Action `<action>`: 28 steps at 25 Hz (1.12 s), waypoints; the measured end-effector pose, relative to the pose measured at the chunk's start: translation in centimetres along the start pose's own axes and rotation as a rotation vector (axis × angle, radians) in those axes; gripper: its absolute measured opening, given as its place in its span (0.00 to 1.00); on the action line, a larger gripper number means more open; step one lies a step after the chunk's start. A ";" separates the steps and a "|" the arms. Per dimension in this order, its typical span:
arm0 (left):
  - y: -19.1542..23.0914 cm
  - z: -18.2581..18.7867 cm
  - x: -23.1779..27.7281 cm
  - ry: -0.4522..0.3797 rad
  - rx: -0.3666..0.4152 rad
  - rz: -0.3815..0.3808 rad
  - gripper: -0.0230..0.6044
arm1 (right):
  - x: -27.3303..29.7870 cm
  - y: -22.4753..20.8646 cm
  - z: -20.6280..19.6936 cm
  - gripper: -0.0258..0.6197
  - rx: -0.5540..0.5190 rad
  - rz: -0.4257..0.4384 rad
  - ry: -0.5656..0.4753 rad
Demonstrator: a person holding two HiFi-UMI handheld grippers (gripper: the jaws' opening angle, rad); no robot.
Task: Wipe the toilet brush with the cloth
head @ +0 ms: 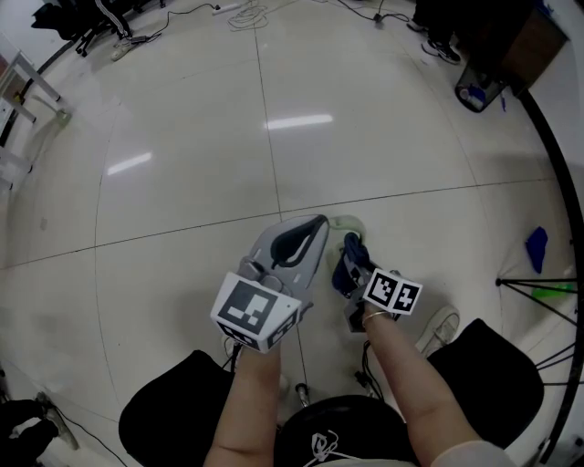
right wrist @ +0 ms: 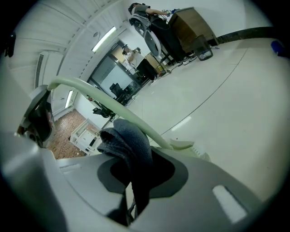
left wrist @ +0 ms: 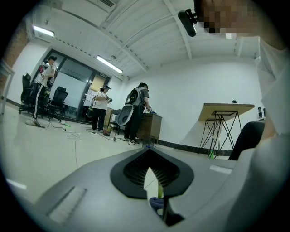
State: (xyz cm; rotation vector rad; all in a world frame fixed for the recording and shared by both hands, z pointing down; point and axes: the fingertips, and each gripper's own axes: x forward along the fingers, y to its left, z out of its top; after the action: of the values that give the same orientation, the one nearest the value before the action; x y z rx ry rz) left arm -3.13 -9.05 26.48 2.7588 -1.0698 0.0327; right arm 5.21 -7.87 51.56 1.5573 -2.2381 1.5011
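My left gripper [head: 310,235] points forward over the tiled floor. Its jaws are shut on the thin pale green handle of the toilet brush [left wrist: 159,192]. The brush head [head: 349,226] sticks out just past both grippers. In the right gripper view the handle [right wrist: 106,102] arcs from upper left down to the bristled head [right wrist: 195,152]. My right gripper [head: 354,274] is shut on a dark blue cloth [right wrist: 130,146], which bunches against the handle. The cloth [head: 350,259] lies right of the left gripper's tip.
Several people stand by a wooden cabinet [left wrist: 148,128] far off. A folding table [left wrist: 225,108] on black legs is at the right. Cables [head: 239,13] trail on the floor at the back. A blue object [head: 537,246] and tripod legs [head: 538,285] lie at the right.
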 end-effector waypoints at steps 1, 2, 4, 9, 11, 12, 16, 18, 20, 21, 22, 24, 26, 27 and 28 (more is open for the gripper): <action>0.0 0.0 0.0 -0.001 -0.002 0.000 0.05 | 0.2 -0.5 -0.5 0.14 0.009 -0.011 0.006; 0.1 -0.1 -0.1 -0.001 -0.003 0.001 0.05 | 0.4 -0.8 -1.0 0.14 0.018 -0.019 0.012; 0.2 0.0 -0.1 -0.001 -0.002 0.002 0.05 | 0.8 -1.4 -1.8 0.14 0.041 -0.030 0.023; 0.1 -0.1 0.0 -0.005 -0.013 0.003 0.05 | 0.6 -2.6 -2.6 0.14 0.057 -0.046 0.043; 0.3 -0.1 0.0 0.006 -0.005 0.010 0.05 | 0.3 -1.8 -2.7 0.14 0.041 -0.019 0.065; 0.4 -0.2 0.0 0.019 0.002 0.016 0.05 | -0.1 -1.1 -2.8 0.14 0.030 -0.001 0.078; 0.8 -0.3 -0.7 0.041 0.006 0.069 0.05 | -3.8 0.5 -1.8 0.14 0.105 -0.029 0.056; 1.1 0.9 -1.3 -0.004 -0.025 0.098 0.05 | -6.1 0.0 0.7 0.14 0.119 -0.098 -0.018; 1.3 3.0 -2.3 -0.061 -0.044 0.129 0.05 | -8.5 -0.2 4.2 0.14 0.050 -0.156 -0.114; 1.3 4.2 -2.9 -0.094 -0.046 0.145 0.05 | -9.6 0.2 6.1 0.14 0.001 -0.164 -0.161; 1.2 5.5 -3.5 -0.128 -0.045 0.161 0.05 | -10.7 0.8 8.1 0.14 -0.050 -0.156 -0.203; 0.8 7.4 -4.8 -0.186 -0.040 0.196 0.05 | -12.6 2.8 11.6 0.14 -0.160 -0.115 -0.268; 0.4 8.0 -6.0 -0.224 -0.040 0.232 0.05 | -14.4 5.3 14.3 0.14 -0.312 -0.066 -0.321; 0.2 8.0 -6.6 -0.234 -0.043 0.247 0.05 | -15.3 6.8 15.4 0.14 -0.405 -0.041 -0.348; 0.0 7.9 -7.0 -0.242 -0.046 0.261 0.05 | -16.3 8.4 16.3 0.14 -0.501 -0.016 -0.377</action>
State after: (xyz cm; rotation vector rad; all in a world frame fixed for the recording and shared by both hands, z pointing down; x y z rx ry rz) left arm -8.69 -5.75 18.13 2.6112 -1.4661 -0.2929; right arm 14.73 -7.67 28.99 1.7740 -2.5060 0.5895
